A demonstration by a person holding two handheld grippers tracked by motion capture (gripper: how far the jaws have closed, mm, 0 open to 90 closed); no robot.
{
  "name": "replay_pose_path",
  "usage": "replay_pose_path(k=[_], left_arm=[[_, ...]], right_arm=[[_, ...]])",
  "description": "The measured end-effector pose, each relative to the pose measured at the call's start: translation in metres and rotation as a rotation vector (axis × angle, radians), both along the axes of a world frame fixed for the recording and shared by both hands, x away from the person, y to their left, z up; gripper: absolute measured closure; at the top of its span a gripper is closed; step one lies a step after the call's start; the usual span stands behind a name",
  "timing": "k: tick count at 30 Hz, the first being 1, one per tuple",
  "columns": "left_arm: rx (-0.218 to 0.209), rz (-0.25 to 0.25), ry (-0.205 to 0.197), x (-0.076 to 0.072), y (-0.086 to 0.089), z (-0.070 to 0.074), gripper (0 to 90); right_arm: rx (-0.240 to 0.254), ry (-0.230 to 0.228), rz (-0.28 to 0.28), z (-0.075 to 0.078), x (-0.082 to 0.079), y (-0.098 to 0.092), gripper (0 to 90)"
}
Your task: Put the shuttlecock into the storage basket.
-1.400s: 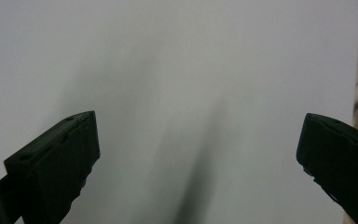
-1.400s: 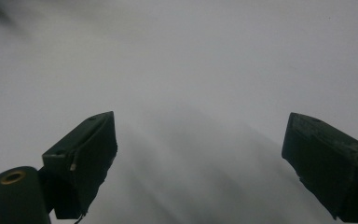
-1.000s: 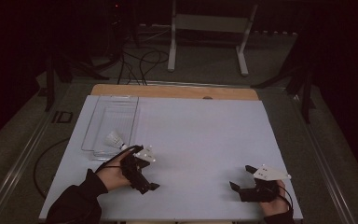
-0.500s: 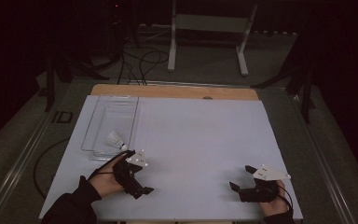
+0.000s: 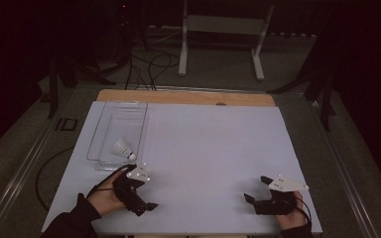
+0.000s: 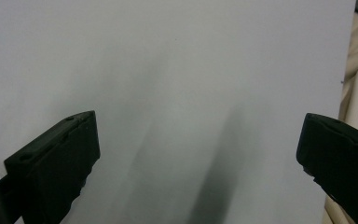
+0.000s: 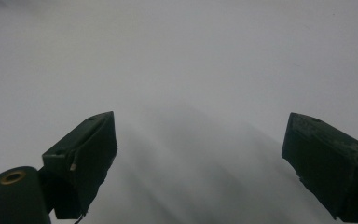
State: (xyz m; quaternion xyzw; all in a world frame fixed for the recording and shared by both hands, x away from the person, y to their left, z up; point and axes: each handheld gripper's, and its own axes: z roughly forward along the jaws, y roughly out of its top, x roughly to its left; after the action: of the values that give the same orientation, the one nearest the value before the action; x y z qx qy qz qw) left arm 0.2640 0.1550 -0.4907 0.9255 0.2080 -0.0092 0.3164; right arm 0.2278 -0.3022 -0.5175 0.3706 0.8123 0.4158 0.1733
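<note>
A: From above, the shuttlecock (image 5: 123, 148) lay inside the clear tray (image 5: 110, 111); the left gripper (image 5: 146, 203) and right gripper (image 5: 256, 194) rested well apart on the white table (image 5: 213, 144).

B: Each gripper view showed jaws spread wide, holding nothing. A careless reach risked nudging the light tray or crushing feathers.

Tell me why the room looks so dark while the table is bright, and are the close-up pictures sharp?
High view: light falls on the white table, the surroundings nearly black. Left gripper view: soft shadow streaks cross the surface, jaws fairly sharp. Right gripper view: hazy and grey, with faint blurred shadows between the jaws.
</note>
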Motion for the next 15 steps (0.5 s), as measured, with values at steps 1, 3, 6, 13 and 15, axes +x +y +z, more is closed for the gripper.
replay_pose_path(k=[1, 3, 6, 13, 15], left_arm=[[0.000, 0.002, -0.003, 0.000, 0.001, 0.000, 0.1], [-0.004, 0.011, -0.005, -0.002, 0.004, 0.000, 0.2], [-0.017, 0.021, -0.007, -0.003, 0.008, 0.000, 0.1], [-0.032, 0.055, -0.010, -0.005, 0.017, -0.004, 0.2], [-0.054, 0.066, -0.003, -0.006, 0.021, -0.005, 0.1]], right_arm=[[0.000, 0.000, 0.000, 0.000, 0.000, 0.000, 9.8], [0.000, 0.002, 0.000, 0.000, 0.000, 0.000, 9.9], [-0.001, 0.004, 0.001, 0.000, 0.000, 0.001, 9.8], [-0.004, 0.006, 0.001, 0.000, 0.000, 0.001, 9.8], [-0.003, 0.006, 0.002, 0.000, 0.000, 0.001, 9.8]])
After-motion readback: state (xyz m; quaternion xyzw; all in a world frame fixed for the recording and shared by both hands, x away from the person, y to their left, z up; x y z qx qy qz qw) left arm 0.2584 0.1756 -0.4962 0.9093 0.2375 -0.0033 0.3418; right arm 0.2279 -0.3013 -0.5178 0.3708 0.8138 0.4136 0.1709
